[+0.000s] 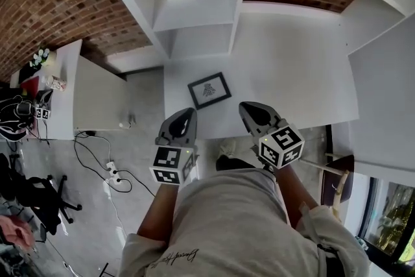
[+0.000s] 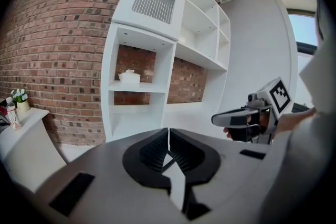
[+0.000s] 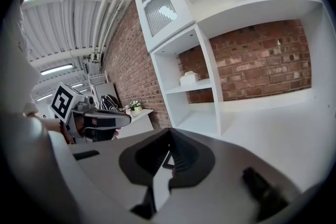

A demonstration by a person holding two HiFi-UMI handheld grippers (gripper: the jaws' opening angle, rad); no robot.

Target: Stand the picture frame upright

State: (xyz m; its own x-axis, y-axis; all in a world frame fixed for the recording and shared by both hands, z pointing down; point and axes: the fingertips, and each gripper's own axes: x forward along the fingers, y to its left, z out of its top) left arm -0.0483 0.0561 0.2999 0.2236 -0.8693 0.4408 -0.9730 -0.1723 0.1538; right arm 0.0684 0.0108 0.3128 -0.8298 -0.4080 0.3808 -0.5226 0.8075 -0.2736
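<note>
We hold left tongs (image 1: 185, 115) and right tongs (image 1: 250, 108) shut, empty. Black rectangular picture frame (image 1: 209, 90) lies flat just ahead between them, placed for two-sided lift.

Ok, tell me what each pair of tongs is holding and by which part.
Nothing. Left tongs and right tongs are both shut and empty; the picture frame lies untouched on the desk.
</note>
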